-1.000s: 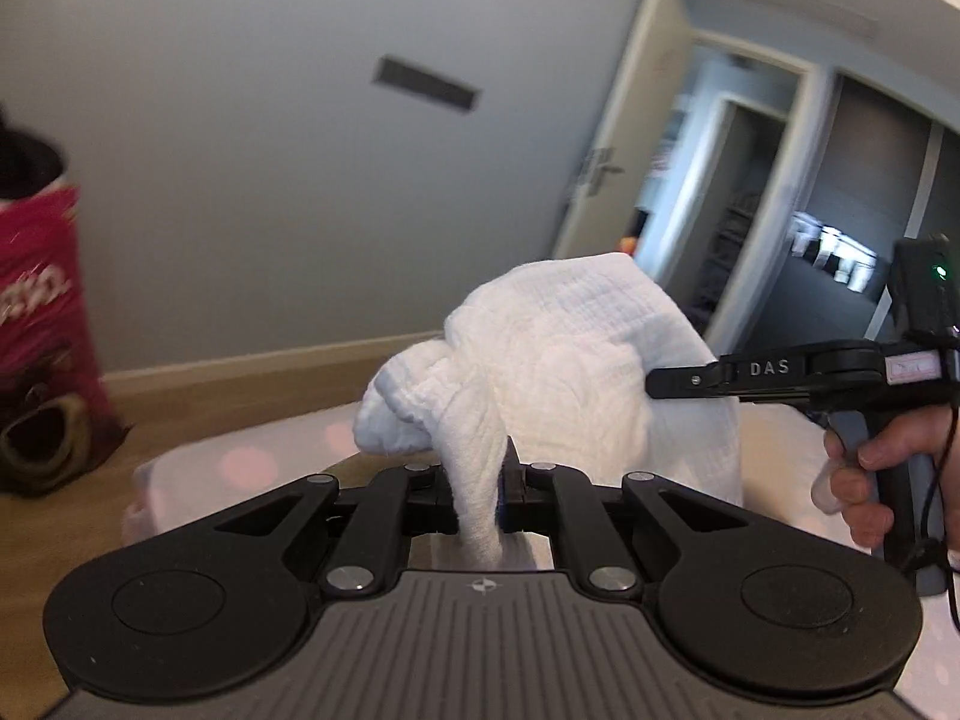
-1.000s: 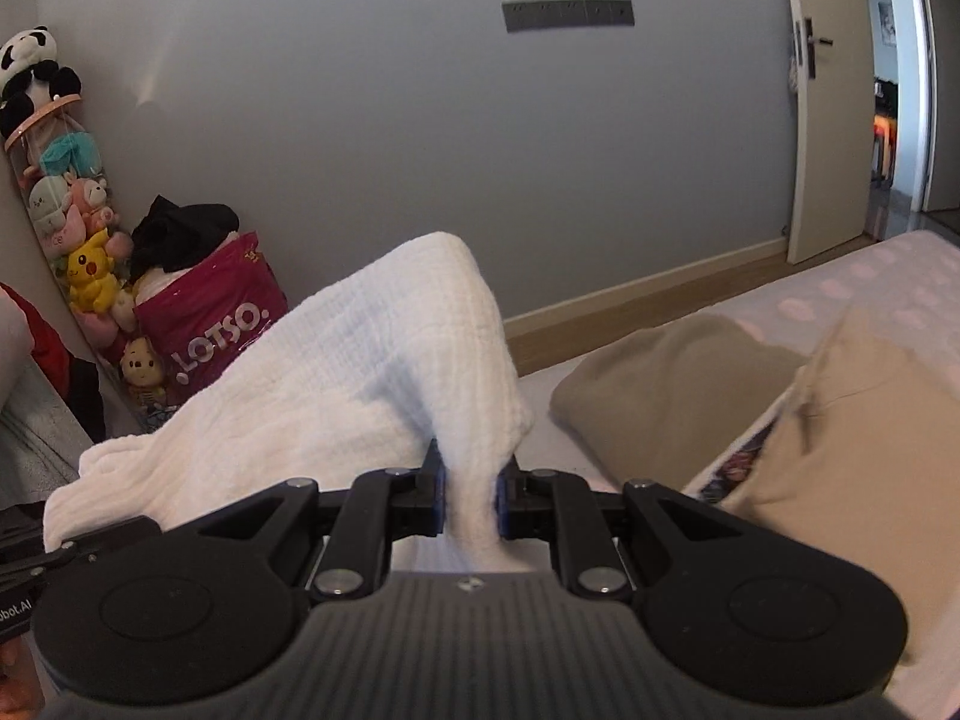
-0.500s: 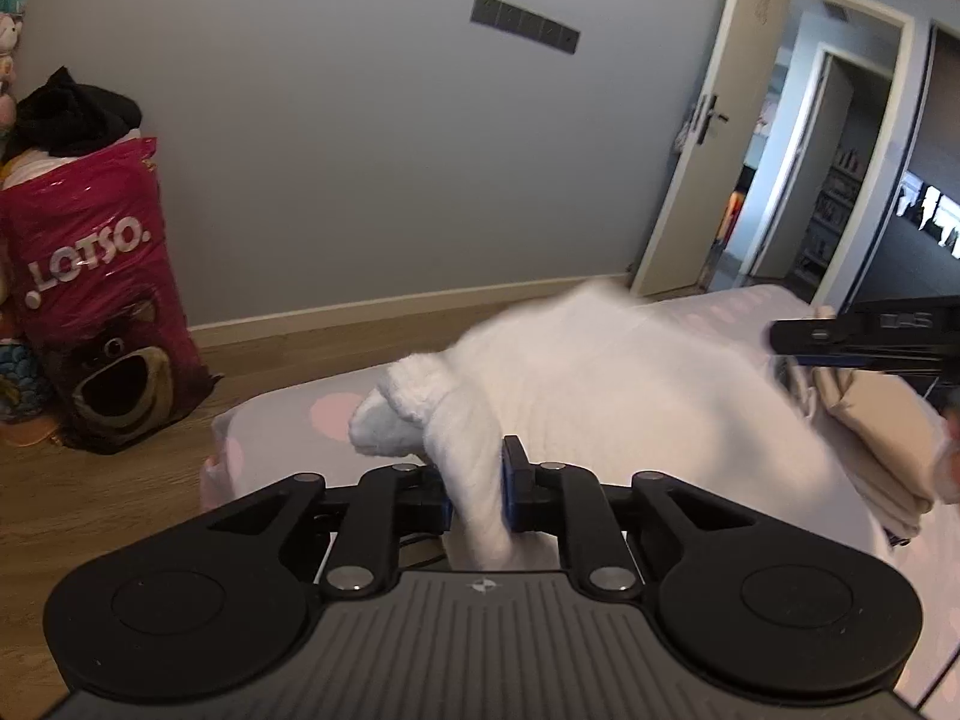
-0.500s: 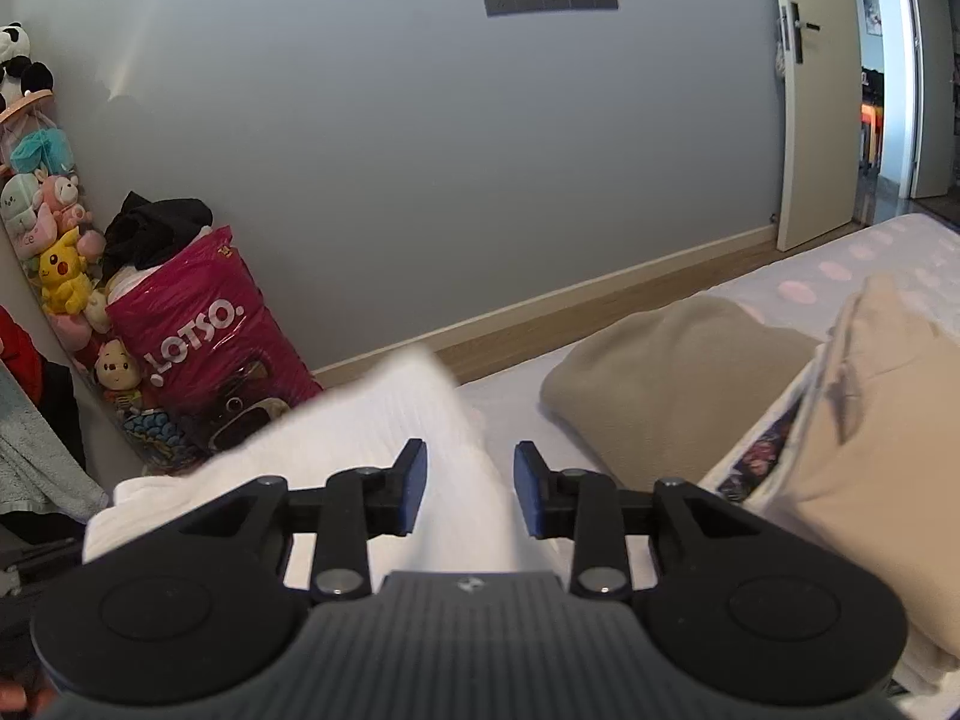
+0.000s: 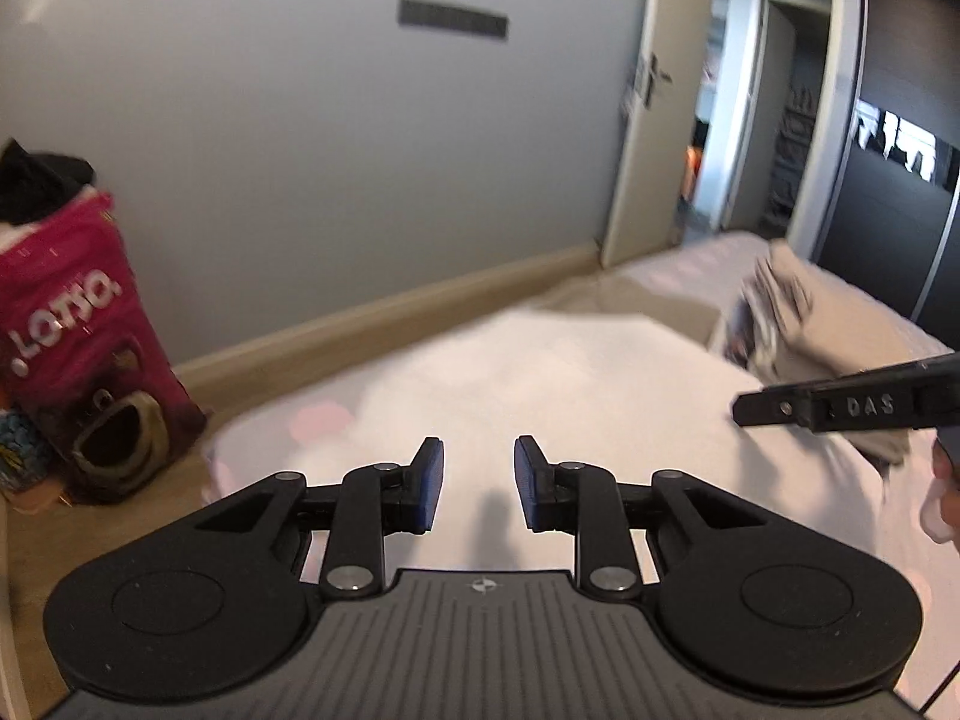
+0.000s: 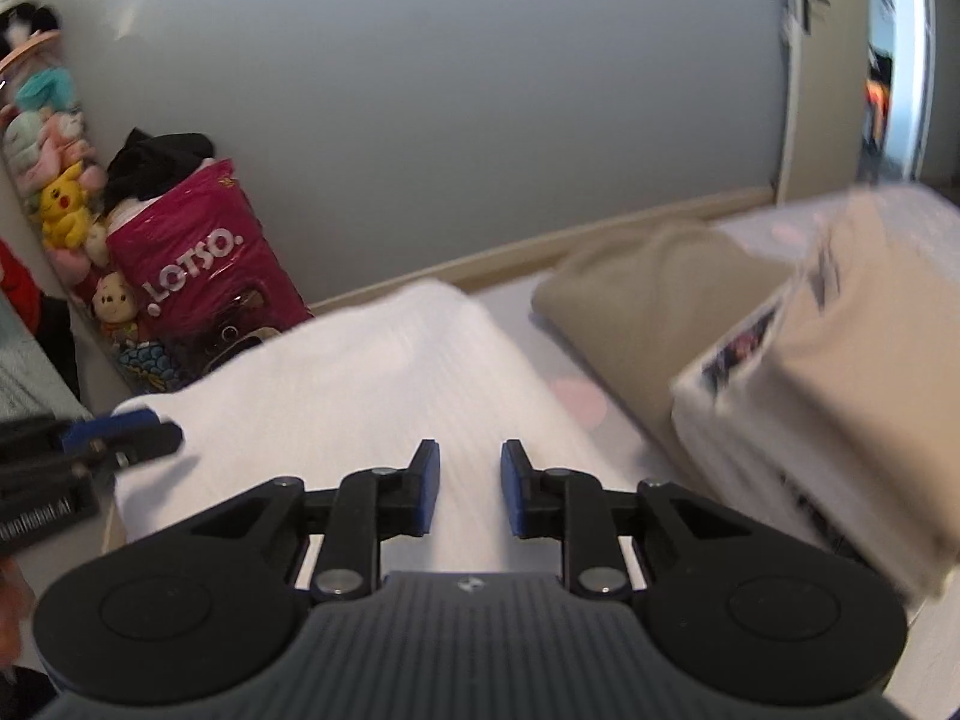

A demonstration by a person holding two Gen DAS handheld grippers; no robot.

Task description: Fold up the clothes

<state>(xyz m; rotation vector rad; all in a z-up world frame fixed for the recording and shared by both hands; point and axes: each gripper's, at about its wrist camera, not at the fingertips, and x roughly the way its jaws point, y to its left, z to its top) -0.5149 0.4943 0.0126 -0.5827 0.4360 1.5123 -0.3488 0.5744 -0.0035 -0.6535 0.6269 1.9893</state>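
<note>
Left fingers: blue pads (image 5: 427, 483) stand apart and are opening; nothing pinched, white cloth (image 5: 570, 396) lies under and past the gap.
Right fingers: pads (image 6: 426, 495) apart with a clear gap, closing; cloth shows through the gap, but the pads are not pressing on it.
Left gripper (image 5: 478, 483): lower centre of its own view; in the right view only its tip shows, at the left edge, touching or just over the cloth's near corner; cannot tell which.
Right gripper (image 6: 465, 495): in the left view one black arm enters from the right edge, rest cut off.
Hand (image 5: 945, 498): only a sliver at the right edge, blurred.
Cloth: spread flat on the bed (image 6: 573, 402), centre of both views; texture washed out by blur and glare in the left view.
Beige pile (image 6: 828, 372): right of the cloth, folded, smeared by motion; a printed edge on it is unreadable.
Tan garment (image 6: 648, 276): behind the pile, partly hidden.
Pink bag (image 6: 198, 258): left, on the floor by the wall; dark clothing on top.
Toys (image 6: 60, 204): far left, cut off by the frame.
</note>
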